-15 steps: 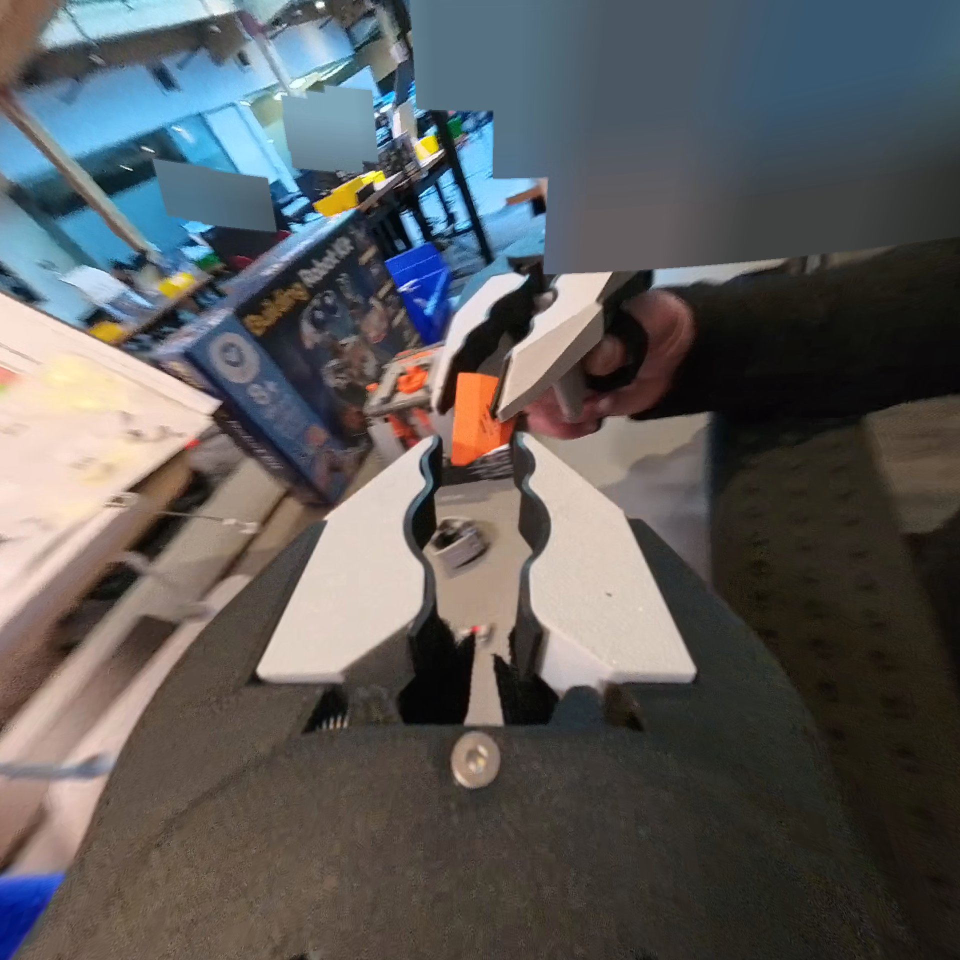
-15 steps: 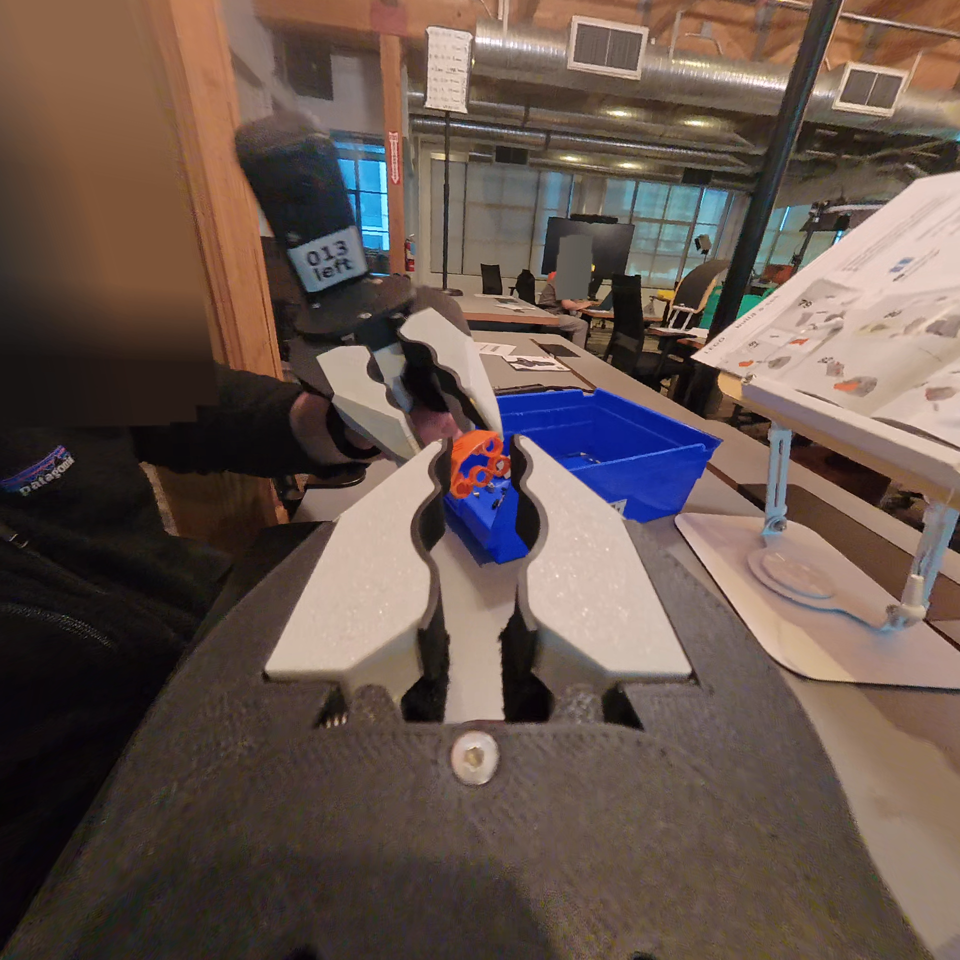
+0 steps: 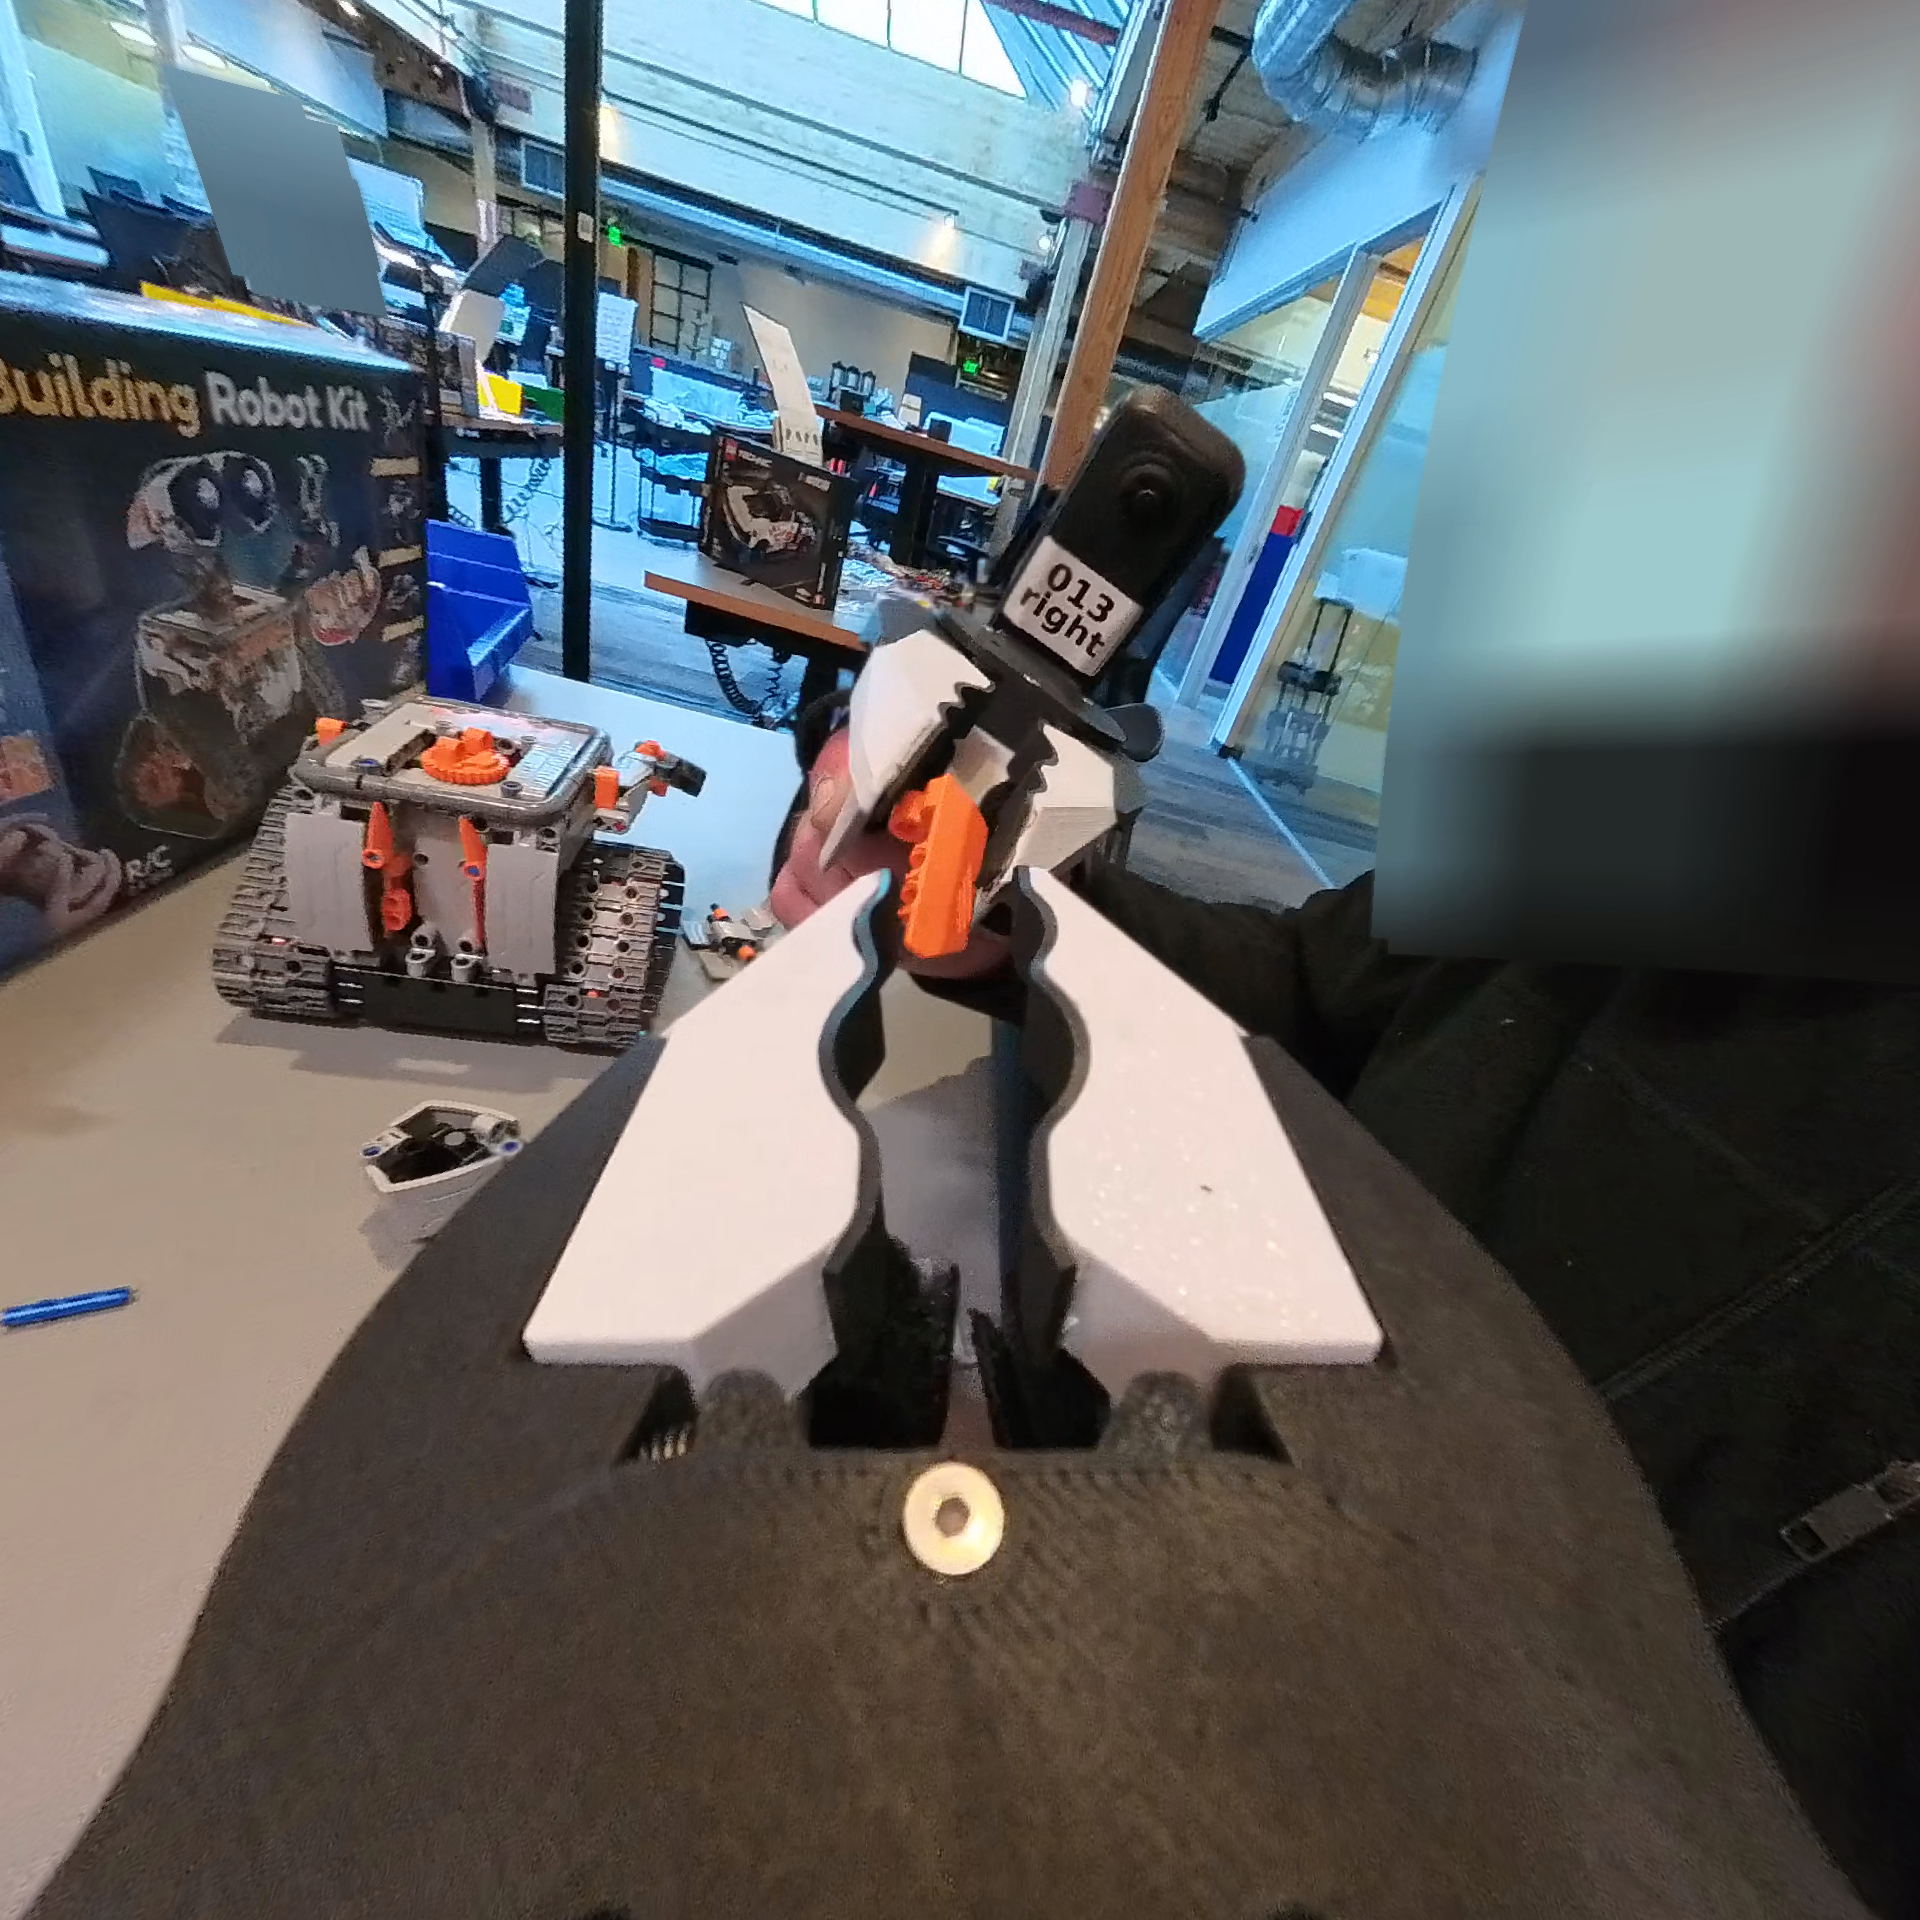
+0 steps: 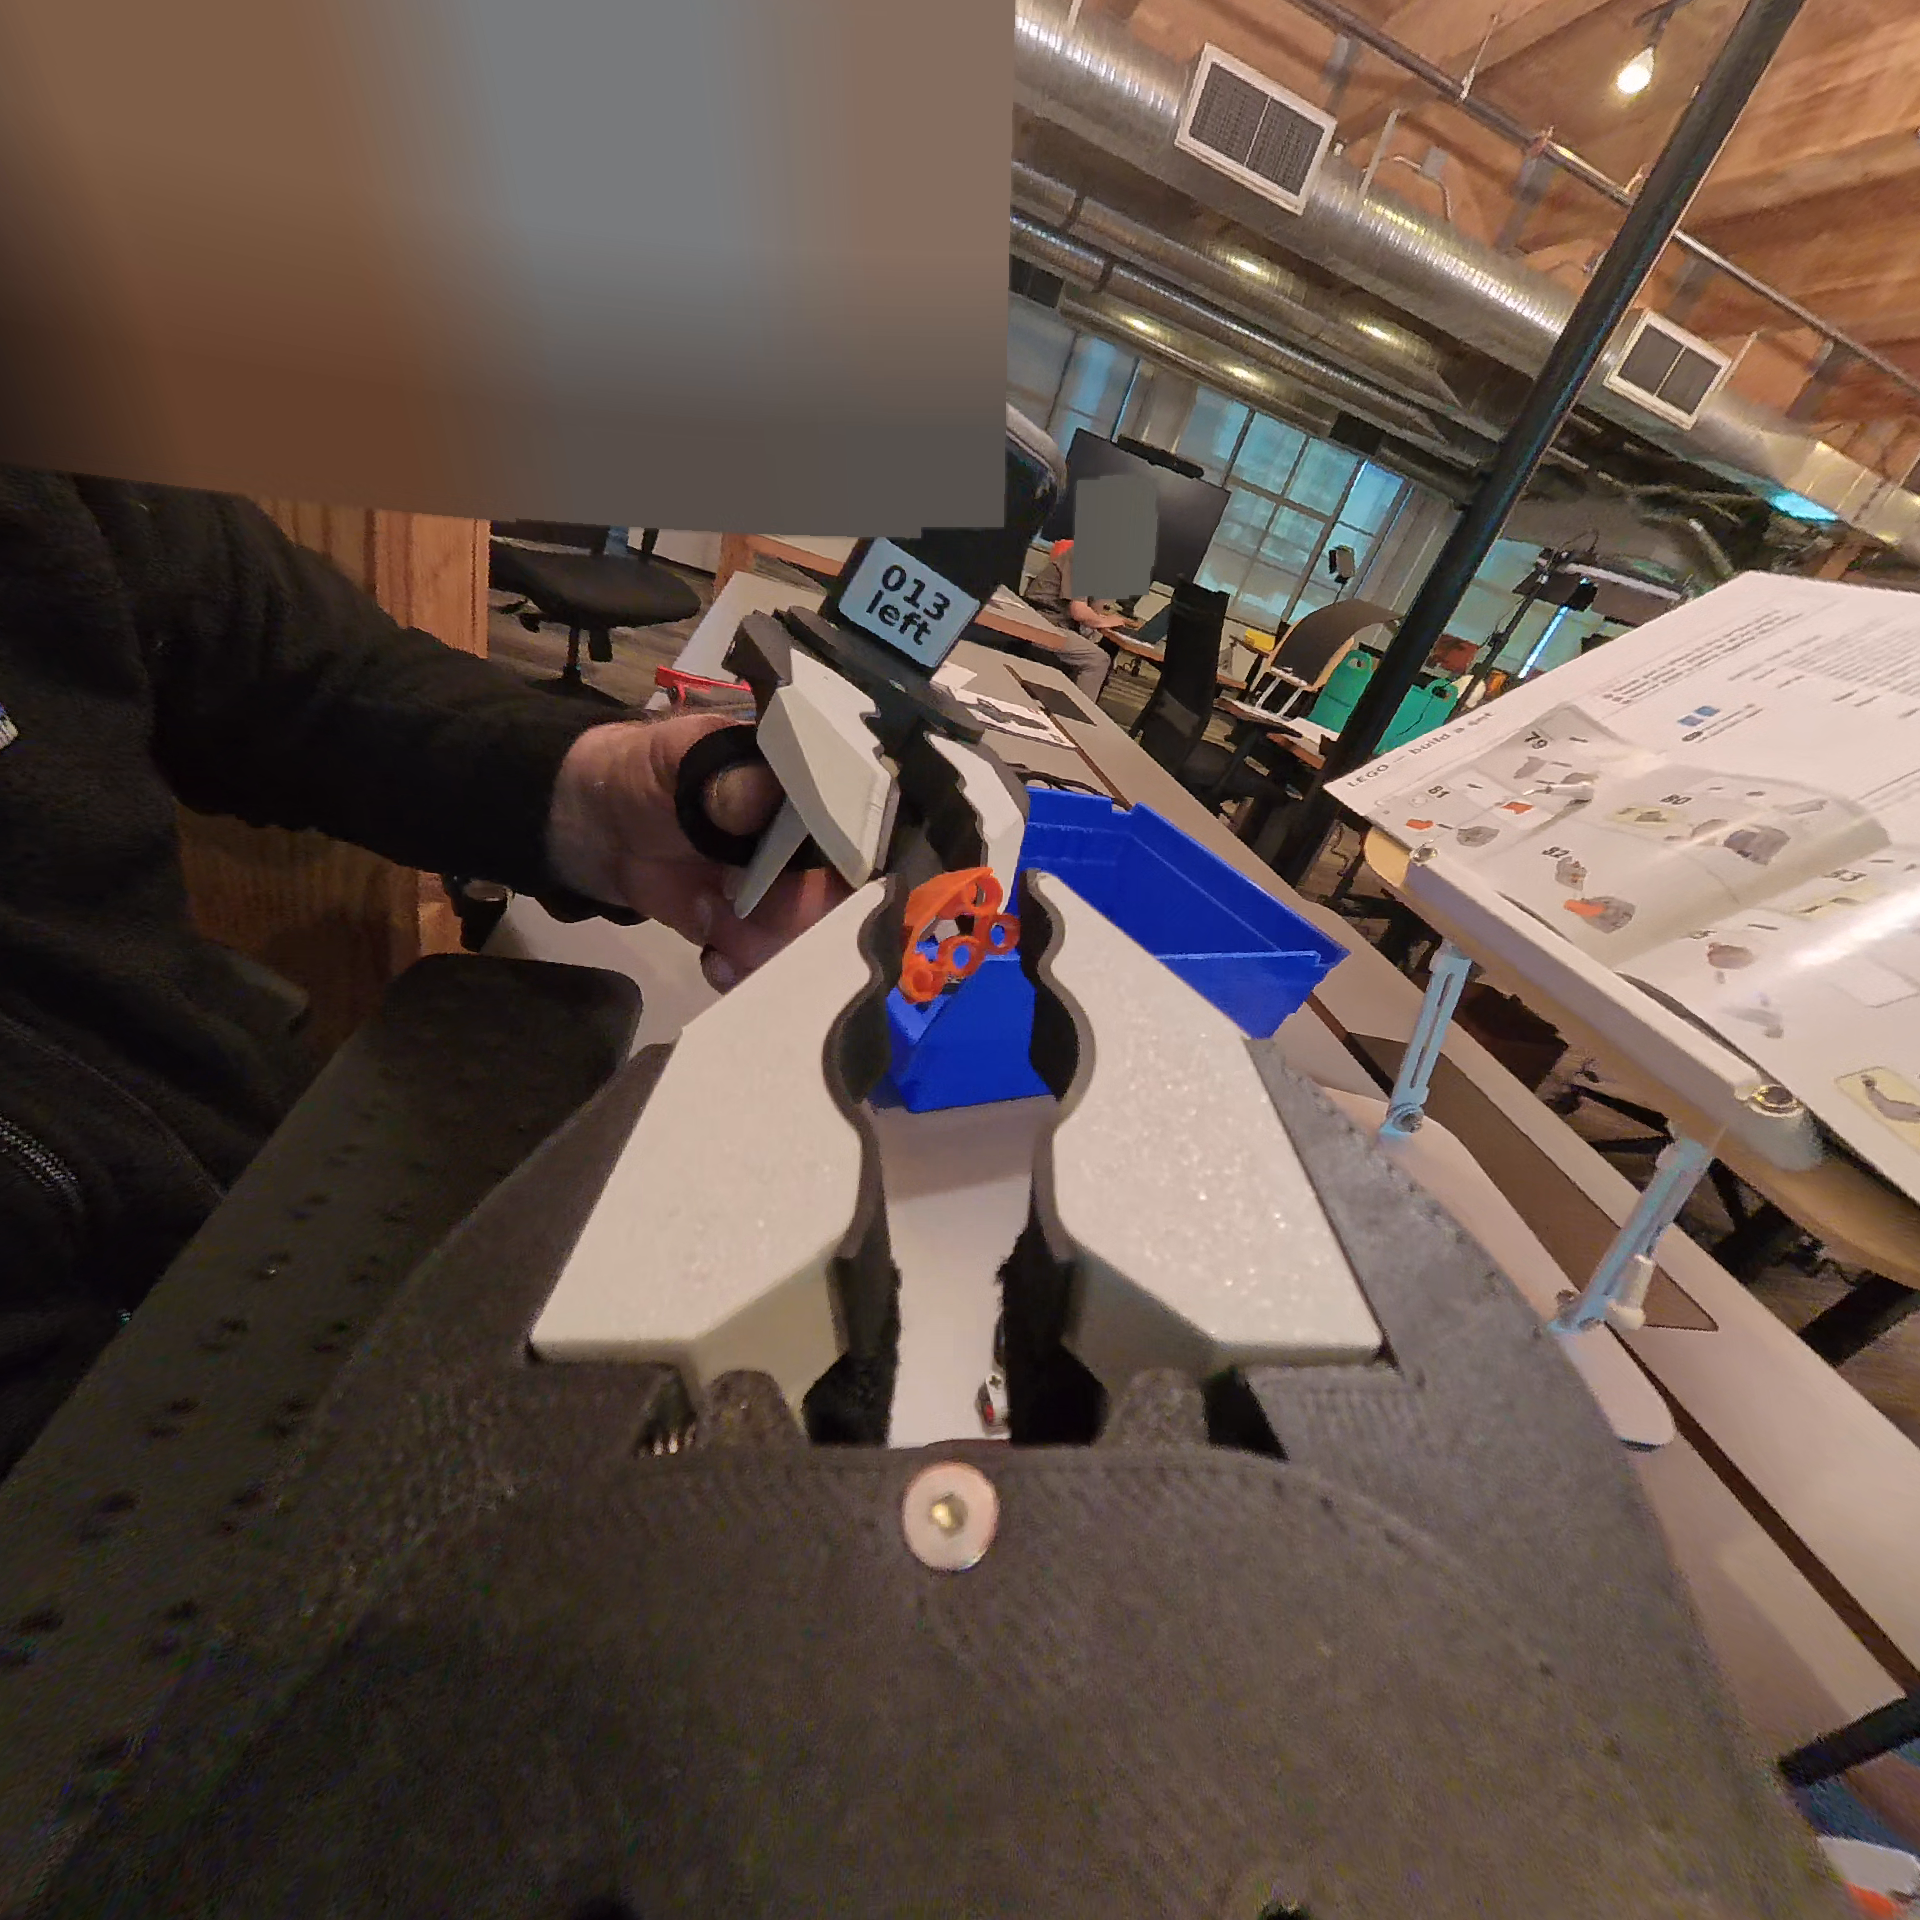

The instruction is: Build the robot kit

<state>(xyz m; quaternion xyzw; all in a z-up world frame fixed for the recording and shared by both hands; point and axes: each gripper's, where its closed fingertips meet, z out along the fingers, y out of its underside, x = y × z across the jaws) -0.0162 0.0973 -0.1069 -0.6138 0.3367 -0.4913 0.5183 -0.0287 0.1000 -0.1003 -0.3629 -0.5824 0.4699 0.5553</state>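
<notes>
My right gripper (image 4: 961, 899) is shut on a small orange plastic piece with round holes (image 4: 951, 930) and holds it up in the air. In the left wrist view the same piece (image 3: 940, 868) sits between the right gripper's grey fingers (image 3: 894, 717). My left gripper (image 3: 956, 888) faces it tip to tip, with its jaws partly open around the piece's lower end and a small gap on each side. The left gripper's fingers (image 4: 831, 769) show just behind the piece in the right wrist view. A hand holds each gripper.
A grey and orange tracked robot model (image 3: 447, 883) stands on the grey table (image 3: 156, 1195) before its dark blue box (image 3: 187, 582). A small grey part (image 3: 442, 1143) and a blue pin (image 3: 68, 1304) lie nearby. A blue bin (image 4: 1174, 914) and an instruction booklet on a stand (image 4: 1683, 831) are to the right. My left and right fingertips are right by each other. My left gripper's tips are some 25 cm from the blue pin (image 3: 68, 1304).
The left gripper has levelled out and turned, so the robot model now shows. Both grippers have come closer, tip to tip. The orange piece stays in the right gripper.
</notes>
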